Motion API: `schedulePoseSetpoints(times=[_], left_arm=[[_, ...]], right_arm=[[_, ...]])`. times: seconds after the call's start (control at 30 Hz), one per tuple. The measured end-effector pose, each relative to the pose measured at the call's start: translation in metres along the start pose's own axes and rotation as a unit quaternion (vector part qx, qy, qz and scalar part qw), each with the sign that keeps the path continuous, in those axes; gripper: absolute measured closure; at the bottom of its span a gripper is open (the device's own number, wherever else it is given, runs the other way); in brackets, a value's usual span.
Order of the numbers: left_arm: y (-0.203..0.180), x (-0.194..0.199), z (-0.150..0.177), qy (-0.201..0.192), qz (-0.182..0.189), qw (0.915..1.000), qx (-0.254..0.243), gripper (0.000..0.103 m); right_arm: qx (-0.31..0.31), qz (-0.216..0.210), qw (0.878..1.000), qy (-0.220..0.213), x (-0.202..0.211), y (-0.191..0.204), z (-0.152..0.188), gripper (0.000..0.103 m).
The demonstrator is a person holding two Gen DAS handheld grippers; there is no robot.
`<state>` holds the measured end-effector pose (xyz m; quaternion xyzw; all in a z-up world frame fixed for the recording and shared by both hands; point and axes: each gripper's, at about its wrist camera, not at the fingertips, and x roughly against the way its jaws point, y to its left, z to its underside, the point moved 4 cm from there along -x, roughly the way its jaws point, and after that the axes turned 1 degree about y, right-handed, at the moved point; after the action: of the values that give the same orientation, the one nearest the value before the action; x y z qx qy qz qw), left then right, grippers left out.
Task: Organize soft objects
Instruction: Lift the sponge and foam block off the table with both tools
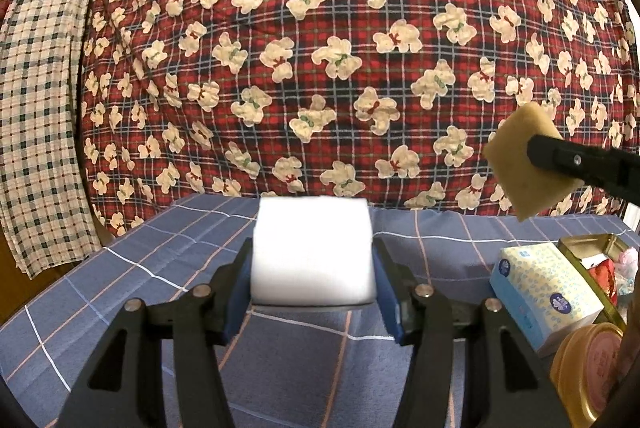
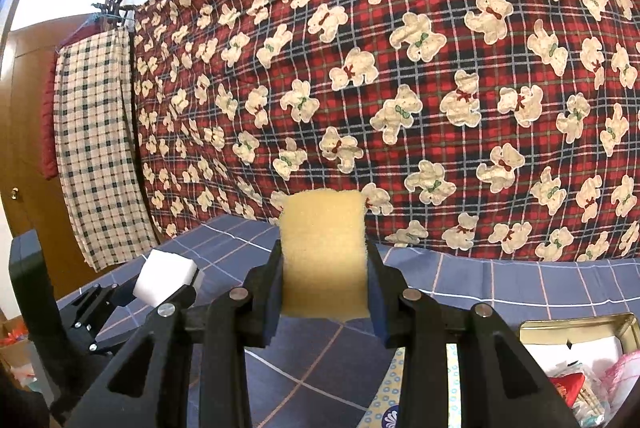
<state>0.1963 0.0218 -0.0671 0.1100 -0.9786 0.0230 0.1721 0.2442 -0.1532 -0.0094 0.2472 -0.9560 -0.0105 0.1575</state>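
My left gripper [image 1: 313, 268] is shut on a white sponge block [image 1: 313, 252] and holds it above the blue checked cloth [image 1: 160, 268]. My right gripper [image 2: 325, 280] is shut on a yellow sponge [image 2: 324, 256], also held in the air. In the left wrist view the yellow sponge [image 1: 516, 156] and a right finger [image 1: 580, 166] show at the right, higher than the white block. In the right wrist view the white block [image 2: 166, 280] in the left gripper shows at the lower left.
A gold tin box [image 1: 588, 244] with red and pink items stands at the right; it also shows in the right wrist view [image 2: 580, 328]. A blue-white tissue pack [image 1: 544, 288] and a round gold-rimmed lid [image 1: 588, 368] lie beside it. A red teddy-bear quilt [image 1: 340, 48] hangs behind.
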Motion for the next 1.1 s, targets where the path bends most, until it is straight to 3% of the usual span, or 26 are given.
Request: schedulePoseSetpoints(times=[1.1], left_arm=[[0.007,0.023,-0.005,-0.059,-0.029,0.9978,0.011,0.049]], right_arm=[[-0.023,-0.032,0.995,-0.088,0.044,0.0,-0.013,0.064]])
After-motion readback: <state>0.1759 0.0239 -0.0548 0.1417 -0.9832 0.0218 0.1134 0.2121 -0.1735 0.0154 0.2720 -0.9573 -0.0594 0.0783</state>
